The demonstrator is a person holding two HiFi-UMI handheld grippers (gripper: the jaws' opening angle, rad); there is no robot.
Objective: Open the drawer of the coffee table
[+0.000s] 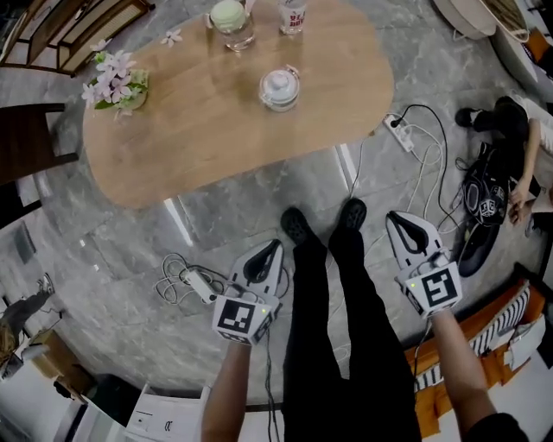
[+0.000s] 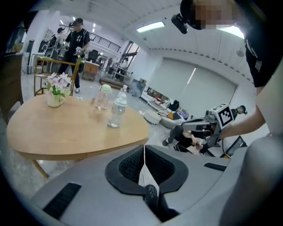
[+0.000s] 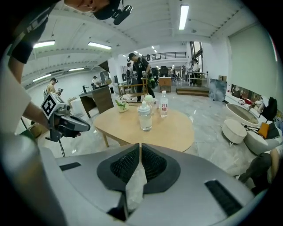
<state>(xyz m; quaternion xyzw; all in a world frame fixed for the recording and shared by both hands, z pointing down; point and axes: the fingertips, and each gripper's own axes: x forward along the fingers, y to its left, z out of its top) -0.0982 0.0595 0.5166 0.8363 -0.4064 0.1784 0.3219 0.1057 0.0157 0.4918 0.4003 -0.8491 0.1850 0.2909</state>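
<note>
Coffee table: the coffee table [image 1: 216, 129] has a rounded wooden top and stands in front of the person's feet, well apart from both tools.
Drawer: no view shows it. I'd guess it sits under the top, hidden by the overhang from above.
On the table: flowers [image 1: 117, 82] at the left edge; a green-lidded jar [image 1: 229, 22] and a water bottle [image 1: 292, 15] at the far edge; a white lidded pot [image 1: 279, 88] towards the middle. All of it is away from the near edge, which leaves that side free to work at.
Left gripper: the left gripper [image 1: 272, 249] has its jaws pressed together with nothing between them. It is held low beside the person's left leg, nose towards the table.
Right gripper: the right gripper [image 1: 395, 217] is likewise closed and empty, beside the right leg.
Floor: a power strip [image 1: 402, 131] and its cables lie by the table's right corner, probably a snag risk.
Stage: not begun, I'd say; the jaws must part before they can take a pull.
</note>
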